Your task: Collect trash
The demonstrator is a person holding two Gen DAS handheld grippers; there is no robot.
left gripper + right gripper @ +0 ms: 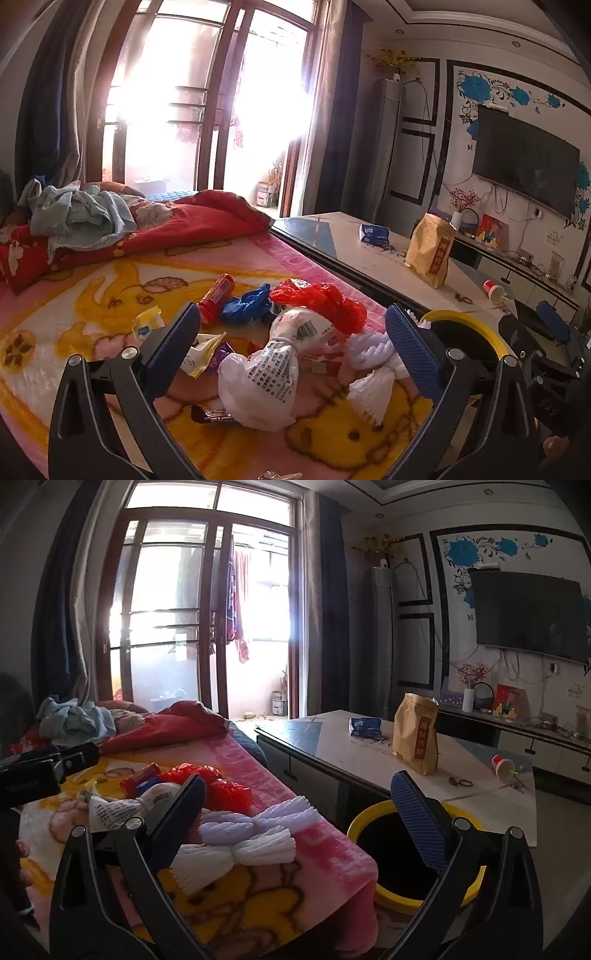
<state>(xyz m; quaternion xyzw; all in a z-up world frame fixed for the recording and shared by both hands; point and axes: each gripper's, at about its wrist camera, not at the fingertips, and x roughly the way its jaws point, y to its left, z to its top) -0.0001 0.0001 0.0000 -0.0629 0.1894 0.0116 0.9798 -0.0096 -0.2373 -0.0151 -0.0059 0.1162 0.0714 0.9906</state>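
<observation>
Trash lies on a pink and yellow blanket: a white printed plastic bag, a red plastic bag, a blue glove, a red tube, snack wrappers and white foam nets, also in the right wrist view. My left gripper is open above the white bag. My right gripper is open and empty over the blanket's edge, beside a yellow-rimmed bin lined in black. The bin also shows in the left wrist view.
A low table stands right of the bed with a brown paper bag, a blue packet and a tipped red cup. A red quilt and clothes lie at the far end. A TV hangs on the wall.
</observation>
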